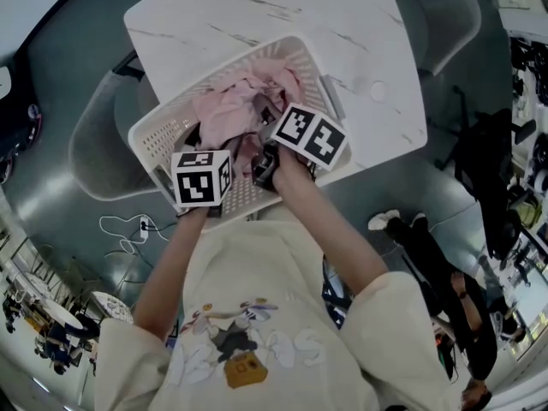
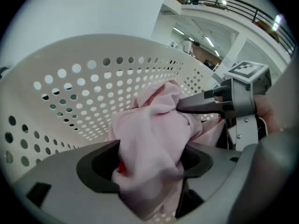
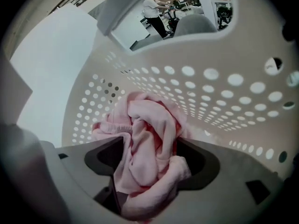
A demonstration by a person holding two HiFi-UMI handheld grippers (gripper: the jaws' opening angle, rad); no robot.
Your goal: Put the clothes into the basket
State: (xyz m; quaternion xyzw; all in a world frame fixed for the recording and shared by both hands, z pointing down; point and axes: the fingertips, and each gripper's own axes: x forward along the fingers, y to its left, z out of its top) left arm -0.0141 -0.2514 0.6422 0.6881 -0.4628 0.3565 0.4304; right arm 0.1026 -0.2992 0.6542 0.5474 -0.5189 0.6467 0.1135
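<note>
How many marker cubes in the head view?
2. One marker cube sits at left, over the near rim of the basket; the other to its right, above the pink clothes. None looks hidden.

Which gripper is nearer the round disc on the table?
Right. The right gripper is at the basket end nearest the disc; the left gripper is at the far end.

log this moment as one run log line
left gripper: open, pink garment between fingers | right gripper: open, pink garment between fingers | both grippers: inside basket | basket: on white table
</note>
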